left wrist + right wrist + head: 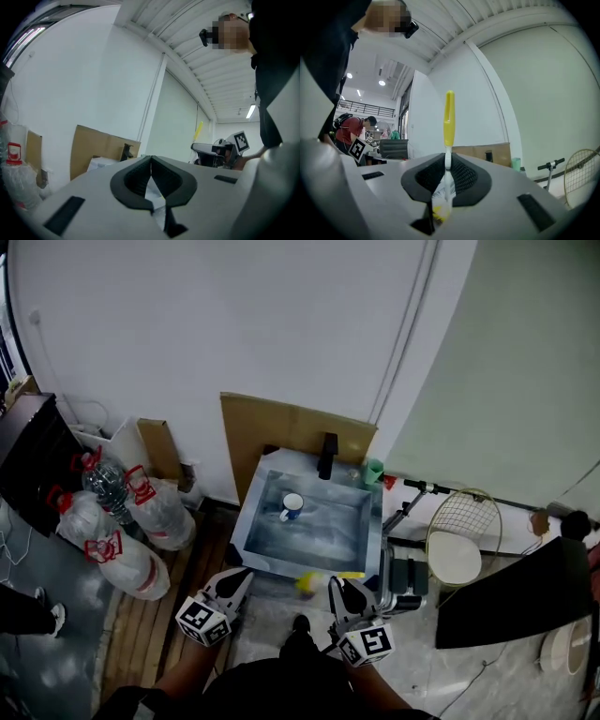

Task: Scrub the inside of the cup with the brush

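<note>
Clenched on the brush, the right gripper pinches the thin neck, with the yellow handle standing out beyond the jaws and the bristles tucked behind them. The left gripper is pressed closed on nothing. Both point level toward the sink. The cup sits in its basin, ahead and between the two, neither clearly nearer. It is too small to tell whether its mouth faces up. The basin is grey metal with a black faucet at its back rim. Cardboard leans on the white wall behind, and water bottles are piled well to the left.
</note>
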{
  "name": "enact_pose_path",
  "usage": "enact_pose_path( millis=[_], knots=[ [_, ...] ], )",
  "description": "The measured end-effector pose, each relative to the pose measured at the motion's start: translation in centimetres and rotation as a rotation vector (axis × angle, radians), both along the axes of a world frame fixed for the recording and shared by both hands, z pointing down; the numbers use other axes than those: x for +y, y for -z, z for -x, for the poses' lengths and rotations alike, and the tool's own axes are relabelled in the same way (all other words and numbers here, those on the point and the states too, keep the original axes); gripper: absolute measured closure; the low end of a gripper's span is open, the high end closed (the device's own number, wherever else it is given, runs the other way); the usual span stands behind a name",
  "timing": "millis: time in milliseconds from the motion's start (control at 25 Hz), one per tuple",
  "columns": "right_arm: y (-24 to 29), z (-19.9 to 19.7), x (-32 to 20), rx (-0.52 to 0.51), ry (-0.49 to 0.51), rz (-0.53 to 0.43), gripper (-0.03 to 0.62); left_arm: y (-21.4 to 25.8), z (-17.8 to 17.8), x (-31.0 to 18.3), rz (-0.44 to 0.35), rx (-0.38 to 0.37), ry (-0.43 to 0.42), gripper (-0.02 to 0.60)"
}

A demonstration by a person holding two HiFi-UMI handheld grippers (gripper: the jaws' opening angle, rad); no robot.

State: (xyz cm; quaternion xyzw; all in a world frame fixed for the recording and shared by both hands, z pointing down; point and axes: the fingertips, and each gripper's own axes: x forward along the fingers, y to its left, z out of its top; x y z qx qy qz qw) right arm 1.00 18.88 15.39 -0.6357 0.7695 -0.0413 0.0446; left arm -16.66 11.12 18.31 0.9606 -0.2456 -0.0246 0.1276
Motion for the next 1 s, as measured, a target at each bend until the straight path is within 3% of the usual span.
enact_pose_path(
  millis=[200, 560, 800, 1000],
  knots=[
    [0.6, -3.4, -4.9, 0.005, 0.056, 0.0, 0.543, 1.5, -3.0, -4.5, -0.02, 0.014, 0.052, 0.563],
    [0.8, -8.1, -12.5, 0.005, 0.133, -0.017, 0.544, 1.0, -6.1, -11.2, 0.005, -0.047, 0.153, 0.563],
    [-0.4, -10.2, -15.7, 0.012, 0.177, -0.005, 0.543, -1.0, -8.7, -14.5, 0.041, -0.121, 0.155, 0.563],
    [-1.5, -12.0, -18.6, 0.0, 0.15, 0.011, 0.543, -3.1, -10.7, -17.6, 0.07, -0.214, 0.114, 0.563]
  ],
)
